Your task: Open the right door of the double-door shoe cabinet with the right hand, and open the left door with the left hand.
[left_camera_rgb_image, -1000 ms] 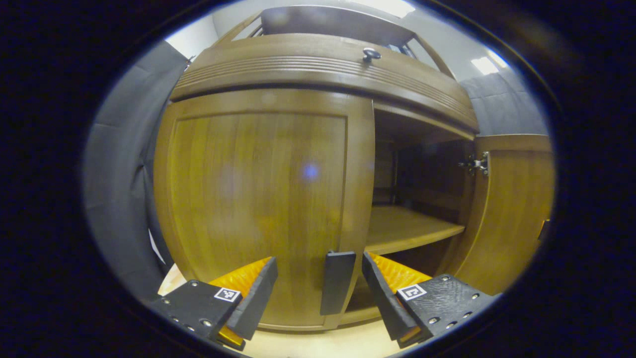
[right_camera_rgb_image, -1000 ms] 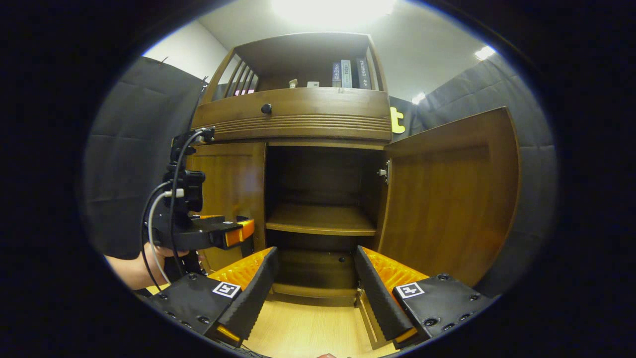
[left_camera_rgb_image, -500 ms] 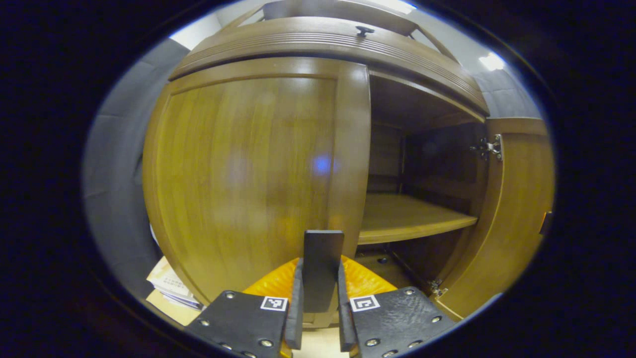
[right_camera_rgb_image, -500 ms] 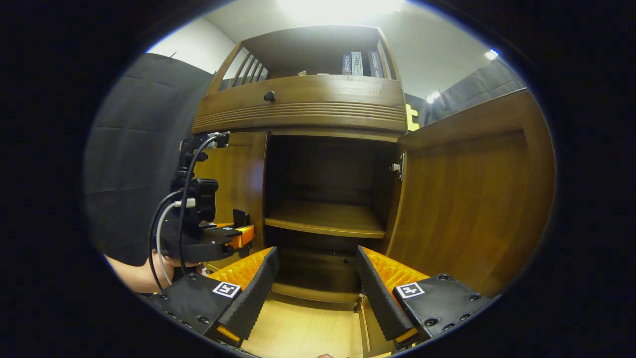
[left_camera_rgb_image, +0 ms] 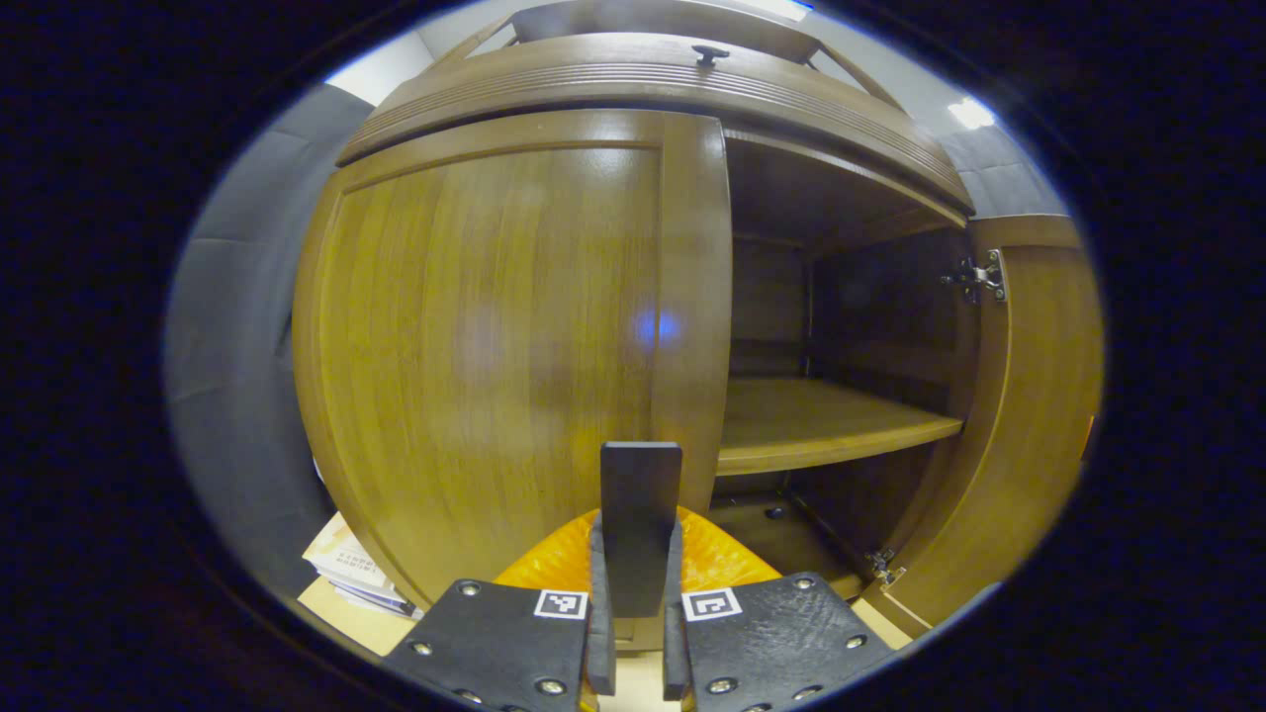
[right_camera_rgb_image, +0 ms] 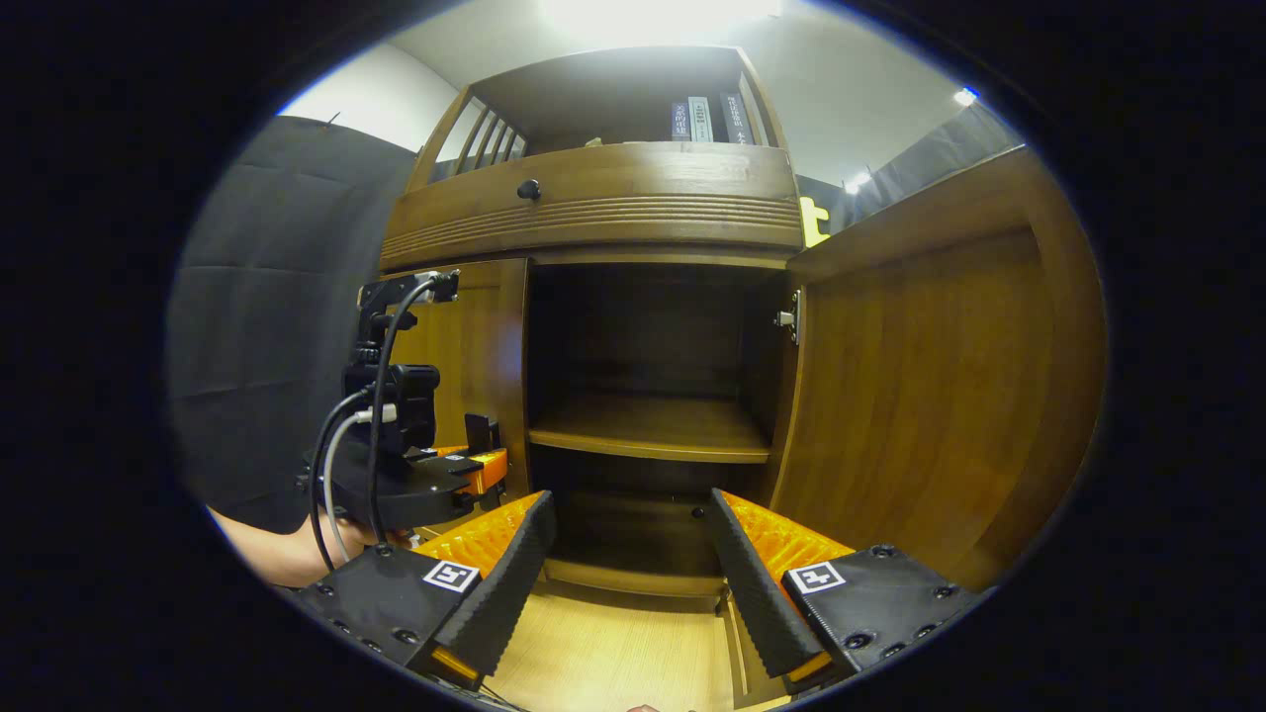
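The left tool (left_camera_rgb_image: 633,633) is clamped shut on the flat dark handle (left_camera_rgb_image: 640,514) of the brown wooden left door (left_camera_rgb_image: 495,336), which looks barely ajar, though that is hard to judge. A bare forearm (right_camera_rgb_image: 272,549) holds this tool low beside the cabinet. The right tool (right_camera_rgb_image: 628,564) hangs with fingers spread wide and holding nothing, facing the open compartment with its wooden shelf (right_camera_rgb_image: 648,435); the brown right door (right_camera_rgb_image: 930,376) stands swung fully out.

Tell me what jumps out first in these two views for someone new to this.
The right door stands swung wide open, baring the dark inside of the shoe cabinet and its wooden shelf. In the left gripper view, the left gripper is clamped on the flat dark handle at the lower edge of the left door. The right gripper hangs open, holding nothing.
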Demonstrator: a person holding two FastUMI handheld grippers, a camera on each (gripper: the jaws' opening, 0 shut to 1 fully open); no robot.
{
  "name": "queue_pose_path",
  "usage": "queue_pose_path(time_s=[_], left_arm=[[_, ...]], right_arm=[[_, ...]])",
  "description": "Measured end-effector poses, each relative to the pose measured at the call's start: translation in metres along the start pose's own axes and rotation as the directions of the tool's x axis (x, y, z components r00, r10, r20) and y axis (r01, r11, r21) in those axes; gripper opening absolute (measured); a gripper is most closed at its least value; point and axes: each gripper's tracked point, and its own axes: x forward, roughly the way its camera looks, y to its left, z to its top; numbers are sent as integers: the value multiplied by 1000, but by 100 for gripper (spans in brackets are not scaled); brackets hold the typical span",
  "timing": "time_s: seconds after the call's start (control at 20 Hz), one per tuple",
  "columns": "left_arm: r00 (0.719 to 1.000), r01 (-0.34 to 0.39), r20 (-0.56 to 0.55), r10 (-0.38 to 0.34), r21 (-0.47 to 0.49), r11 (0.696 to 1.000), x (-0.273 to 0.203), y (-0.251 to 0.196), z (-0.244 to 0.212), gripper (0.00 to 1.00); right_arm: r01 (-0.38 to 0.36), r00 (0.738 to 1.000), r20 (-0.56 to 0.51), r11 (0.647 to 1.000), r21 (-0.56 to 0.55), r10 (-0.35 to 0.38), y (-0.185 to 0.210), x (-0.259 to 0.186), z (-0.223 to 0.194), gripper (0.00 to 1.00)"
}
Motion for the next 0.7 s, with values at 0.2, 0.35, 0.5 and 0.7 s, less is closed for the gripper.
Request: queue_pose_path(time_s=[0.2, 0.35, 0.5, 0.7], left_arm=[[1000, 13, 5, -13, 9, 1000, -10, 2, -3, 19], [1000, 29, 11, -29, -2, 1000, -21, 2, -4, 20], [999, 44, 27, -44, 3, 999, -35, 6, -5, 19], [997, 70, 38, -70, -3, 998, -56, 10, -8, 19]], right_arm=[[16, 1000, -17, 1000, 18, -15, 2, -9, -6, 98], [24, 999, -26, 999, 23, -24, 6, -17, -8, 98], [42, 999, -34, 999, 28, -41, 9, -26, -12, 98], [67, 997, -47, 997, 41, -65, 15, -42, -19, 97]])
